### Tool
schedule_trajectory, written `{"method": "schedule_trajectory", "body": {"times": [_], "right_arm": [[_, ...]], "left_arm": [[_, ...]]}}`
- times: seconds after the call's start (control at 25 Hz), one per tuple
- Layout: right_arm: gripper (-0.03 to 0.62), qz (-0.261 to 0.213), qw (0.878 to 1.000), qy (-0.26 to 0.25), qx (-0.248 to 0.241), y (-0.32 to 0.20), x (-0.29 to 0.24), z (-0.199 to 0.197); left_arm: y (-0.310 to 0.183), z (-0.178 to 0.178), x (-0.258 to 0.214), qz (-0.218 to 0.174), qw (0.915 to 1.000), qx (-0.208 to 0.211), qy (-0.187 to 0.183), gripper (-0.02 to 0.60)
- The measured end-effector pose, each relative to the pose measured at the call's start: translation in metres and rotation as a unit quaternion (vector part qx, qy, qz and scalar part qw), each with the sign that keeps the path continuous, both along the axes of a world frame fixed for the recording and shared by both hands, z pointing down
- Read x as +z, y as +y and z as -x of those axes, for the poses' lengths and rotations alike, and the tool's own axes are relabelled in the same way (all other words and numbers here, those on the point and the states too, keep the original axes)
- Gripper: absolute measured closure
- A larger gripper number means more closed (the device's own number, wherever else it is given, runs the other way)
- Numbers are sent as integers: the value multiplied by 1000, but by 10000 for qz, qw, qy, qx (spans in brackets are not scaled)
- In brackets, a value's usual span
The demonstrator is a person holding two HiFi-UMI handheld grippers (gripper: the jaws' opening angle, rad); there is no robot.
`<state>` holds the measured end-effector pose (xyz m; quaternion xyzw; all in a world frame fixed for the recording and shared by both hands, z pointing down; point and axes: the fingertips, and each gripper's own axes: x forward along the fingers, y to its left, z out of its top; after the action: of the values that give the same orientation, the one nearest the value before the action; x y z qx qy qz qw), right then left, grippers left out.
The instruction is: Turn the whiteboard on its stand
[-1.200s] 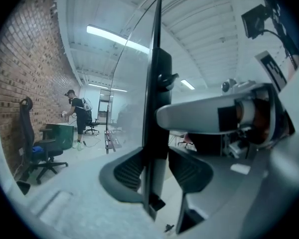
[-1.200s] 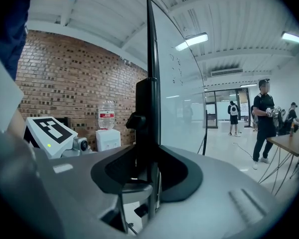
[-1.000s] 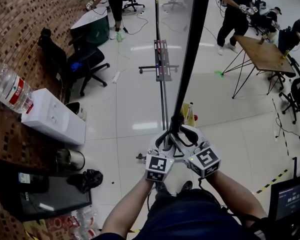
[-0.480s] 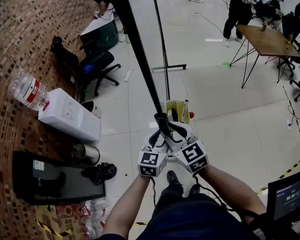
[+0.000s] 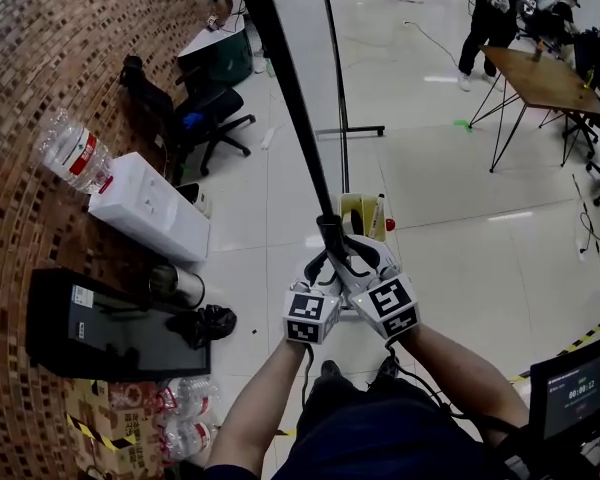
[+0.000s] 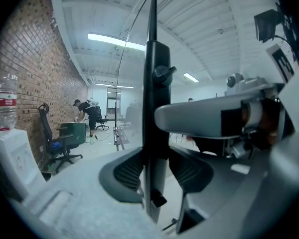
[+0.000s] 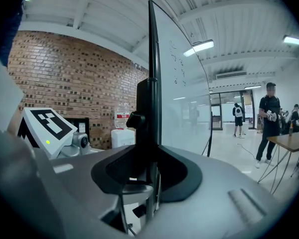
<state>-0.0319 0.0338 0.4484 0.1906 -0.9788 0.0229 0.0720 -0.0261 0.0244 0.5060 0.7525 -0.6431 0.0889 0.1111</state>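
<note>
**Grip.** The left gripper point(image 6: 152, 171) and the right gripper point(image 7: 149, 171) are each clamped on the black edge frame of the tall, white-faced whiteboard point(image 7: 182, 98). In each, the ribbed dark pads press the frame from both sides. In the head view, the left gripper point(image 5: 325, 268) and the right gripper point(image 5: 358, 263) sit side by side at the near end of the board's edge point(image 5: 285, 78). That edge runs away toward the far left. The whiteboard hangs on its black metal stand point(image 5: 342, 158), directly ahead of the person.

**Risks (judged).**
- The hold is on a thin frame only, so a quick swing could pull the pads off the edge.
- A round black clamp knob point(image 6: 162, 74) lies just above the jaws, and a slide upward would foul it.
- To the left stand a white box-shaped water dispenser point(image 5: 145, 208) and a black office chair point(image 5: 195, 118). The board's far end sweeping that way might strike them.
- A hard pull could shift or tip the stand.

**Views compared.**
- Only the head view shows the floor, the stand's foot and the furniture on the left.
- Only the gripper views show pad contact.
- The right gripper view shows the white writing face, which carries faint marks.
- The left gripper view shows the board edge-on, with the right gripper's grey body just beside it.
</note>
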Motion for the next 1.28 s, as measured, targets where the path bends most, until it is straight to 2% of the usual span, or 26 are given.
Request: {"method": "schedule_trajectory", "body": {"times": [0.16, 0.24, 0.36, 0.48, 0.6, 0.76, 0.96, 1.16, 1.28], "right_arm": [[459, 31, 10000, 10, 18, 12, 3, -8], [456, 55, 9999, 25, 162, 16, 3, -17], [451, 161, 9991, -46, 399, 26, -2, -31], [447, 116, 9975, -114, 684, 31, -1, -38], [447, 97, 9974, -100, 707, 42, -6, -36], [447, 120, 9970, -106, 758, 58, -8, -43], [450, 71, 9973, -138, 720, 79, -8, -52], [453, 78, 9982, -195, 565, 98, -4, -51], [459, 128, 9988, -235, 403, 112, -2, -47]], "left_arm": [[14, -5, 8, 8, 9997, 214, -143, 419], [19, -14, 14, -34, 9984, 498, -254, 422], [27, -32, 11, -222, 9948, 963, -233, 430], [37, -35, 3, -227, 9926, 1182, -163, 433], [47, -38, 1, -299, 9907, 1330, 9, 434], [60, -45, 5, -225, 9905, 1351, 118, 433], [79, -51, 9, -138, 9918, 1270, 76, 431], [98, -51, 4, 35, 9957, 906, 175, 426], [112, -45, 5, 153, 9966, 806, 15, 425]]}}
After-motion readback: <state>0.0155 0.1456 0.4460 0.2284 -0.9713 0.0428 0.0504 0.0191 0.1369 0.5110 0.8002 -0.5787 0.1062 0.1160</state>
